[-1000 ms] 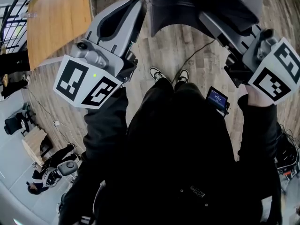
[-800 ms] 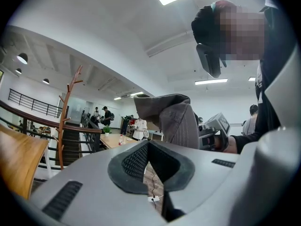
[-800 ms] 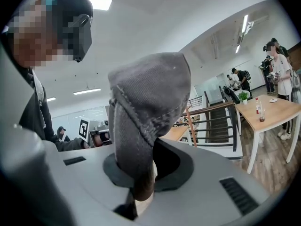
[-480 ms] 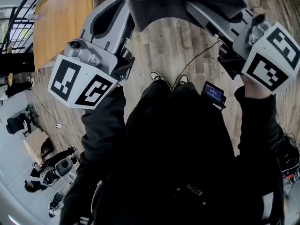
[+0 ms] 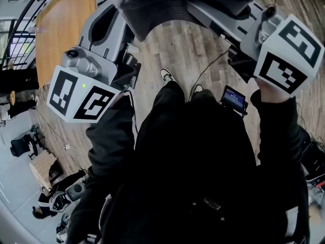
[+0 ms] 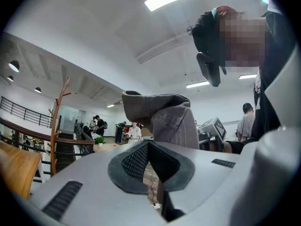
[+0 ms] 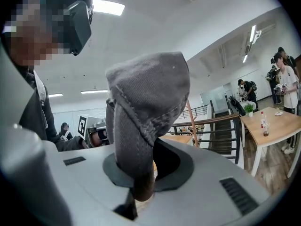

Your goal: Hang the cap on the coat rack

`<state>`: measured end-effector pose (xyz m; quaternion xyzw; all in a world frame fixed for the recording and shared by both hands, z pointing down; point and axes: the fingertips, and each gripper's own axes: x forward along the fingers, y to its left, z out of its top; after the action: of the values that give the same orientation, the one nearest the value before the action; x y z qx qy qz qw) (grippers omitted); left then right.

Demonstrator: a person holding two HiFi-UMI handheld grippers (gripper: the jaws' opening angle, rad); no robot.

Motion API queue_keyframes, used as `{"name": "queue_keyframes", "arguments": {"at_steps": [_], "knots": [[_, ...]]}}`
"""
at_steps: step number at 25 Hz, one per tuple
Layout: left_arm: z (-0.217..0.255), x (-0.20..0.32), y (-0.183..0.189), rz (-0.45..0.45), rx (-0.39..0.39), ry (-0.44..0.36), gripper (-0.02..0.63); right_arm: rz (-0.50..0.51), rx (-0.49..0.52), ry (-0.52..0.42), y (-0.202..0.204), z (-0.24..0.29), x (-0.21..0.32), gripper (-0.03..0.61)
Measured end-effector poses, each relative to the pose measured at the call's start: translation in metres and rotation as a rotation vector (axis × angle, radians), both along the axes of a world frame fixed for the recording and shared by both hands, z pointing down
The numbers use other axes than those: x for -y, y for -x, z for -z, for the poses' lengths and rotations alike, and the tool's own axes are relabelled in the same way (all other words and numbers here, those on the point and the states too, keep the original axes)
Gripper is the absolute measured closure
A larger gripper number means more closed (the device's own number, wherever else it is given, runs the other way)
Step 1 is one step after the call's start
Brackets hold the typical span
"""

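Head view: the camera looks down a person's dark clothing to two shoes (image 5: 166, 76) on a wood floor (image 5: 172, 50). Both arms are raised with the elbows bent. The left gripper (image 5: 114, 22) and right gripper (image 5: 213, 14) angle inward and meet a grey cap (image 5: 167, 4) at the top edge of the picture. The cap hangs in the air between them, its long axis running side to side. Only its dark underside shows, and it covers the jaw tips.

Left gripper view: this view shows the grip. The left gripper (image 6: 149, 147) has its jaws closed on a fold of the cap (image 6: 164, 119). The fabric rises upright from the pads and leans slightly right. Only here does the coat rack (image 6: 56, 126) show clearly. It is a thin brown branched pole at the far left, well apart from the cap.

Right gripper view: the right gripper (image 7: 141, 173) pinches a narrow edge of the cap (image 7: 146, 107) between closed jaws. The cap stands up from the jaws, its rounded crown on top and bulging right.
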<state>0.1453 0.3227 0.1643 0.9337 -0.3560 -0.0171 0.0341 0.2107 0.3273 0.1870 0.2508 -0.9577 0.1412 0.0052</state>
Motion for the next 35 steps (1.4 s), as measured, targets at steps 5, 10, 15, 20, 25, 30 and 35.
{"name": "queue_keyframes", "arguments": {"at_steps": [5,10,15,20,25,30,35], "knots": [[0.007,0.026,-0.005,-0.040,-0.014,-0.017,0.617,-0.027,-0.021,-0.001,-0.004,0.007,0.024,0.532],[0.005,0.045,-0.003,-0.063,-0.032,-0.021,0.617,-0.064,-0.026,-0.009,-0.003,0.005,0.042,0.531],[0.002,0.084,0.015,-0.078,-0.033,-0.020,0.617,-0.068,-0.032,-0.003,0.016,0.002,0.081,0.531],[-0.005,0.122,0.042,-0.090,-0.037,-0.020,0.617,-0.078,-0.044,-0.002,0.043,-0.004,0.118,0.531],[-0.013,0.161,0.076,-0.107,-0.048,-0.007,0.617,-0.090,-0.045,0.026,0.074,-0.017,0.156,0.531],[-0.010,0.203,0.119,-0.108,-0.071,0.008,0.617,-0.092,-0.054,0.052,0.116,-0.017,0.196,0.531],[-0.024,0.212,0.153,-0.092,-0.059,0.008,0.617,-0.063,-0.066,0.070,0.152,-0.031,0.209,0.531]]}}
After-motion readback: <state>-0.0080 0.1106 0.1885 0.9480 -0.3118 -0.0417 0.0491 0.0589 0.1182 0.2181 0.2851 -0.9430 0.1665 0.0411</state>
